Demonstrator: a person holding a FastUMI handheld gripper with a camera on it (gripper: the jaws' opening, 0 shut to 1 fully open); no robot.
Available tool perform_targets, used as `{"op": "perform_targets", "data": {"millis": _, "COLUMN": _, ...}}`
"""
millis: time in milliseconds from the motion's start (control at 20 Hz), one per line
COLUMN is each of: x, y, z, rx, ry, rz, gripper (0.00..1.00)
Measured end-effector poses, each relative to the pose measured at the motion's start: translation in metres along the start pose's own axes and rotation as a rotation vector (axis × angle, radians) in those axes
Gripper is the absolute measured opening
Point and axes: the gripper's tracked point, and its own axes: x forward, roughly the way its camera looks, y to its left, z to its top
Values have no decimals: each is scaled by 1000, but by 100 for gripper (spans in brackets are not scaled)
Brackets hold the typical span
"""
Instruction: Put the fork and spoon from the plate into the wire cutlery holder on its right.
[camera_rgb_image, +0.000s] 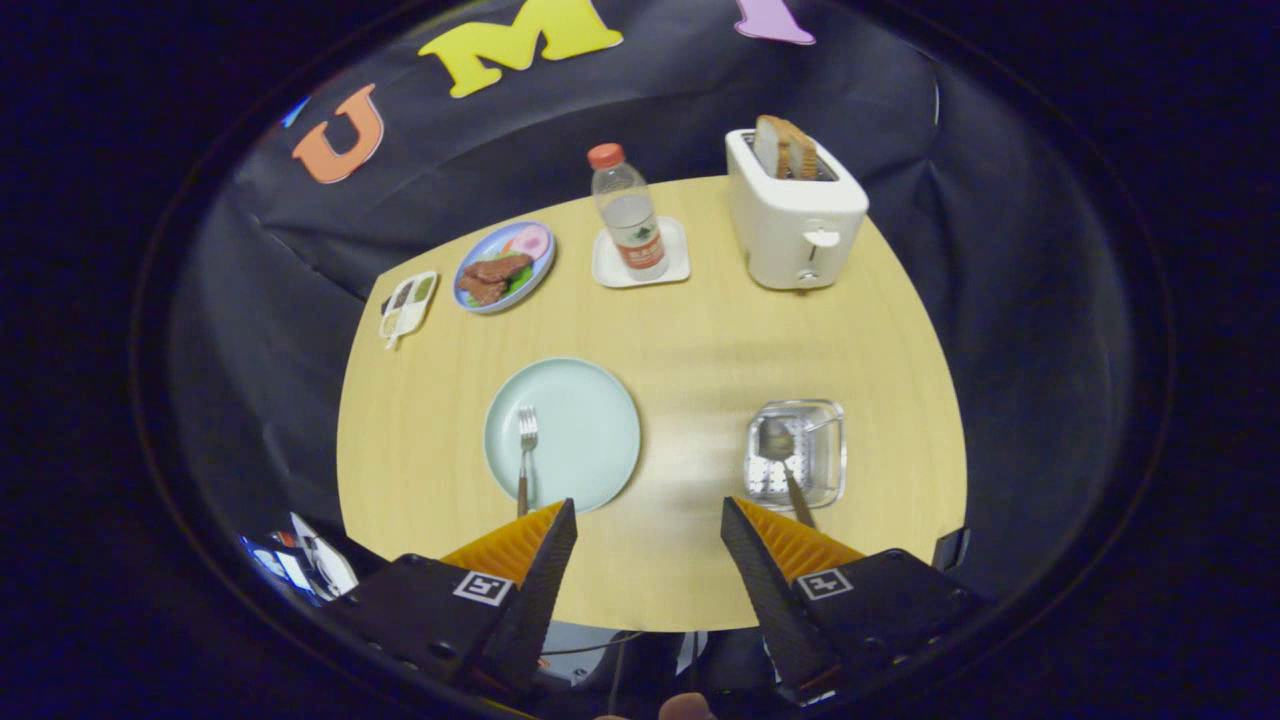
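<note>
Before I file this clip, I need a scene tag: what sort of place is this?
Likely a mock dining table in a booth: a toaster with bread, a plate with fork, black cloth wall. The gripper hangs open, empty.

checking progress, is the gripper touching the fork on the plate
Apart. In the gripper view the open gripper holds nothing, and the fork lies on the plate just beyond one finger, which hides the handle's end.

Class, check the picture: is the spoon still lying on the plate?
No, the spoon sits in the wire cutlery holder; the open gripper holds nothing.
</note>
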Motion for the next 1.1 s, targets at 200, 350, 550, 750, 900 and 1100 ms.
{"op": "perform_targets", "data": {"millis": 200, "x": 44, "y": 62, "z": -50, "rx": -53, "ry": 117, "rz": 24, "gripper": 87}}
{"op": "perform_targets", "data": {"millis": 350, "x": 76, "y": 94, "z": -81, "rx": -95, "ry": 177, "rz": 19, "gripper": 87}}
{"op": "perform_targets", "data": {"millis": 550, "x": 107, "y": 118, "z": -97, "rx": -81, "ry": 208, "rz": -2, "gripper": 87}}
{"op": "perform_targets", "data": {"millis": 750, "x": 135, "y": 124, "z": -103, "rx": -70, "ry": 244, "rz": -46, "gripper": 87}}
{"op": "perform_targets", "data": {"millis": 900, "x": 151, "y": 122, "z": -106, "rx": -103, "ry": 250, "rz": -88, "gripper": 75}}
{"op": "perform_targets", "data": {"millis": 1100, "x": 168, "y": 120, "z": -109, "rx": -87, "ry": 287, "rz": -112, "gripper": 55}}
